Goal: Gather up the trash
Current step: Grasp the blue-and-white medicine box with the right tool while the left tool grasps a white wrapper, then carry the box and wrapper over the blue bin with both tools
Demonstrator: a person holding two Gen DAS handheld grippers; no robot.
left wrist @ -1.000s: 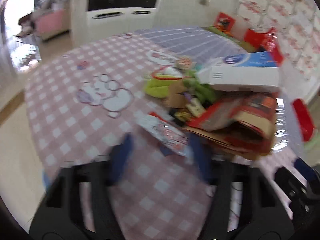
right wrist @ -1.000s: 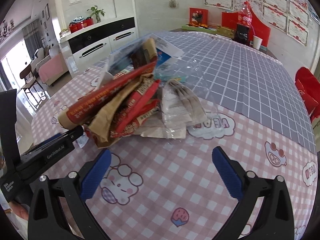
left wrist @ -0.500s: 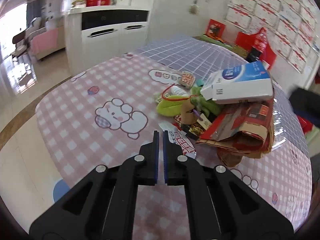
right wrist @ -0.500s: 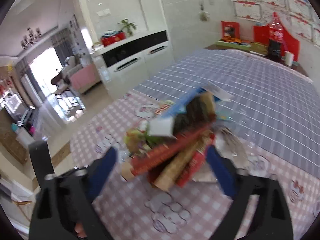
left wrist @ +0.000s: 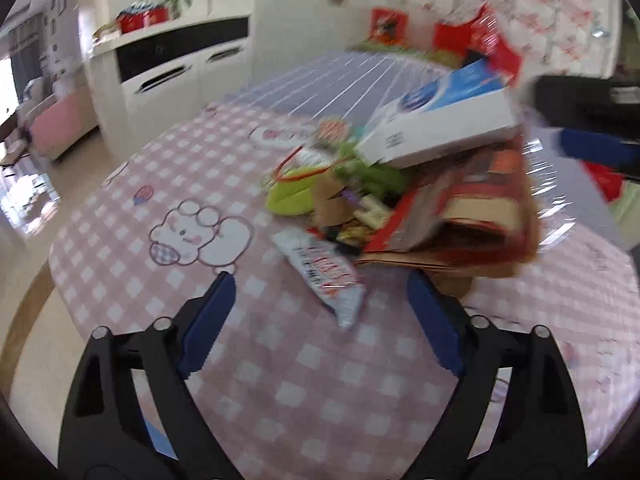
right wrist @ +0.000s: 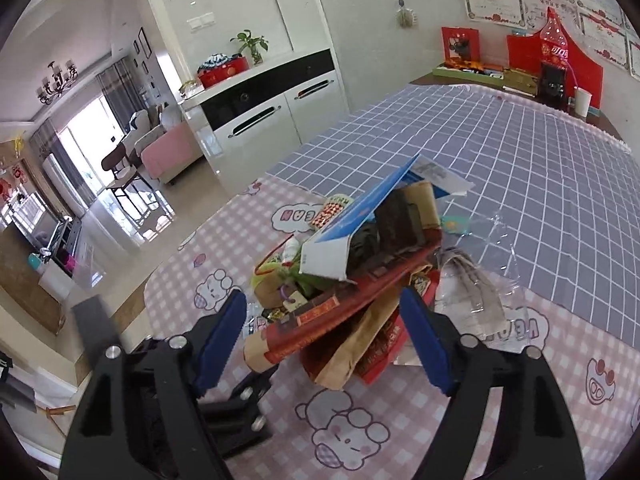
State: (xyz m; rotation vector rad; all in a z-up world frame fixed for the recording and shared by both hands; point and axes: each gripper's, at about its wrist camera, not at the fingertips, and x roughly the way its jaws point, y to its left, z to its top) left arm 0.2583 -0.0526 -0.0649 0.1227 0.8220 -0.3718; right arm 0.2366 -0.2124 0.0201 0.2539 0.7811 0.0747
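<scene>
A trash bundle sits between my right gripper's (right wrist: 324, 332) blue pads: a red carton (right wrist: 332, 316), a brown paper bag (right wrist: 360, 348) and a white and blue box (right wrist: 352, 232) tilted up on top. The pads press on its sides. In the left wrist view the same heap (left wrist: 452, 216) leans up to the right, with a right fingertip (left wrist: 592, 148) beside it. My left gripper (left wrist: 320, 312) hovers over the pink cloth with its jaws opening wide. A white and red wrapper (left wrist: 324, 276) lies flat just ahead of the pads, untouched. A green scrap (left wrist: 292, 200) lies at the heap's left.
The table (right wrist: 360, 452) has a pink checked cloth, with a grey-blue checked cloth (right wrist: 520, 168) beyond it. Clear plastic film (right wrist: 472, 292) lies right of the bundle. A cola bottle (right wrist: 554, 52) and a paper cup (right wrist: 582, 102) stand at the far end. The table edge drops to the floor on the left.
My left jaws went from fully shut to wide apart. The right gripper narrowed around the heap and rose, and the heap now tilts up.
</scene>
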